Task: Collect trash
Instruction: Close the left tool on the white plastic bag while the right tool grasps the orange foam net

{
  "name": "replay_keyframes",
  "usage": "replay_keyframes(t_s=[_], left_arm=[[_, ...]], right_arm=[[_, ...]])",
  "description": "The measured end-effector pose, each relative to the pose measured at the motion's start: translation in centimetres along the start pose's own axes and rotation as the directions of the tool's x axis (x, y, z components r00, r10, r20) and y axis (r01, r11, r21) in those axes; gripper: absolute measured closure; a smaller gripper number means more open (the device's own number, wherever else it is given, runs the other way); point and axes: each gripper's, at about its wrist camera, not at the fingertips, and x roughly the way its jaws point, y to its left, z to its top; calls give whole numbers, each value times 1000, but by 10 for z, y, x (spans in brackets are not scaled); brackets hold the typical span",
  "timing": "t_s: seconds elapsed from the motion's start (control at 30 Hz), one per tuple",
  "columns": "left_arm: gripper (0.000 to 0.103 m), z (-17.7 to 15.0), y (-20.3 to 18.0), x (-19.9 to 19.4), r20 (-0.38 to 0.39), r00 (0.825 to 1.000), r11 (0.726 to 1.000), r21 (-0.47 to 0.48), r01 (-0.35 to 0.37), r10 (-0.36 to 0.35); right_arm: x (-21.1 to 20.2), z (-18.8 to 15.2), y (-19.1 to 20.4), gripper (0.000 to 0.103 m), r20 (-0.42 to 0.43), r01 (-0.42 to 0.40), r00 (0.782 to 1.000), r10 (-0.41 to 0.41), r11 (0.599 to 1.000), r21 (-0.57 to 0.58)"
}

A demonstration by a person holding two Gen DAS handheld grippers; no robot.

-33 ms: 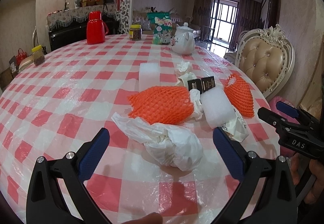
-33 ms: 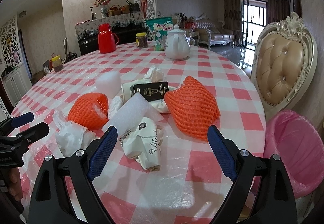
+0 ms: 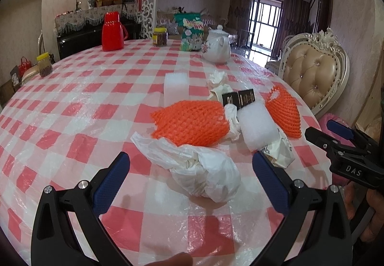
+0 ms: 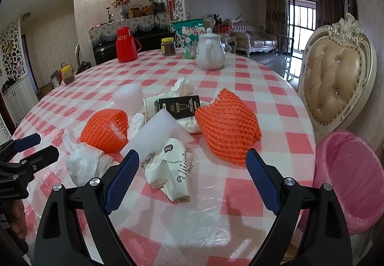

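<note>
Two orange foam nets, two white foam blocks, one black box, one crumpled paper bag [image 4: 168, 165] and one white plastic bag [image 3: 204, 170] litter the table [image 3: 72, 107]. The plastic bag lies crumpled just ahead of the left hand-held gripper [image 3: 190, 165], between its spread fingers. The right hand-held gripper [image 4: 192, 165], fingers apart, faces the paper bag; a pink-lined bin [image 4: 348, 170] stands to its right.

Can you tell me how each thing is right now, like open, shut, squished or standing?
Left claw: open, empty.
Right claw: open, empty.
White crumpled plastic bag: scrunched, lying flat.
Printed white paper cup: crushed.
Pink-lined trash bin: open.
White porcelain teapot: upright, lidded.
</note>
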Motion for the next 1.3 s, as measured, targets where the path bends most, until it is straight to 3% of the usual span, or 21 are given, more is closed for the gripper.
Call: replay_keyframes(t_s=[0.63,0.83,1.0,1.13,1.3], left_arm=[[6,-5,-5,61,-172,983,998,-23,56,-60],[30,-6,-5,75,-216,974,998,-28,60,-65],[44,-6,-4,79,-227,971,997,-32,68,-73],[50,-4,-4,77,-220,973,997,-30,68,-73],[51,2,-3,66,-194,979,998,-29,58,-62]], right_arm=[[32,8,-17,18,-67,32,997,-30,999,17],[47,24,-33,18,-76,84,994,-82,996,25],[68,38,-43,18,-102,111,989,-109,994,13],[86,44,-45,18,-131,109,985,-108,994,-2],[104,48,-43,18,-171,109,979,-112,994,-29]])
